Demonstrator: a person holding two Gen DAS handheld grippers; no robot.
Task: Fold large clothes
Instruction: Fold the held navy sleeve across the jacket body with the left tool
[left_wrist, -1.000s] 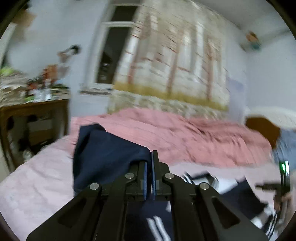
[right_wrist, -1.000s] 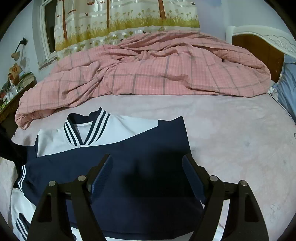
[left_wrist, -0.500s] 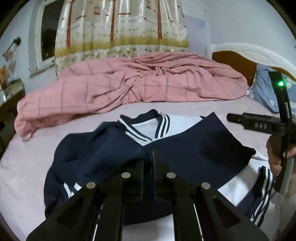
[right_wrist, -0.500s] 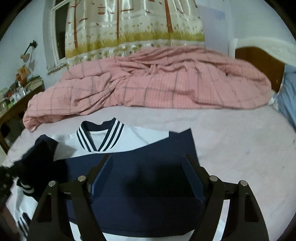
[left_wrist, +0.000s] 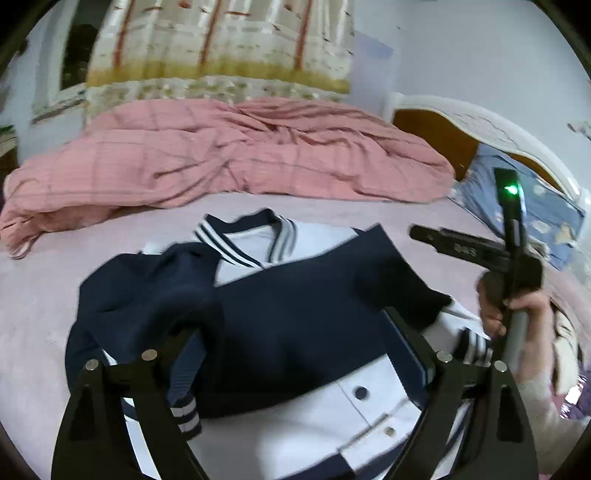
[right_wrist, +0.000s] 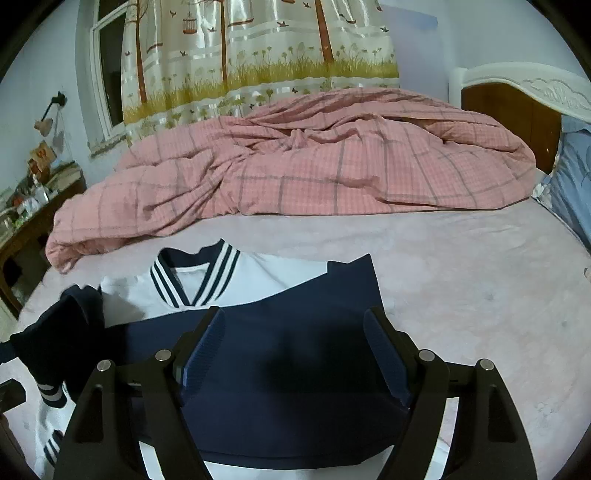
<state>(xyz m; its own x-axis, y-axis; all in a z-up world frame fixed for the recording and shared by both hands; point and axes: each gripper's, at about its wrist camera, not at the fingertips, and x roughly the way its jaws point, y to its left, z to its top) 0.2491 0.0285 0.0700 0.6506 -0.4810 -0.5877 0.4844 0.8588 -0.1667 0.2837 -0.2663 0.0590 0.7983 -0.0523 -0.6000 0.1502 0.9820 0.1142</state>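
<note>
left tongs (left_wrist: 295, 354) have just been opening, jaws apart over the dropped navy sleeve (left_wrist: 147, 295); right tongs (right_wrist: 295, 354) gape, empty. i see the jacket (right_wrist: 280, 332) on the bed (right_wrist: 461, 277), both sleeves folded in; body folds remain.

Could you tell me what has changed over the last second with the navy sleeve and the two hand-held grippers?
The left hand-held gripper carried the navy sleeve with the striped cuff across onto the navy and white jacket and let it go; its jaws have just been opening and now stand wide, pressing on nothing. The right hand-held gripper stayed open over the jacket. The pink checked quilt lies unchanged.
</note>
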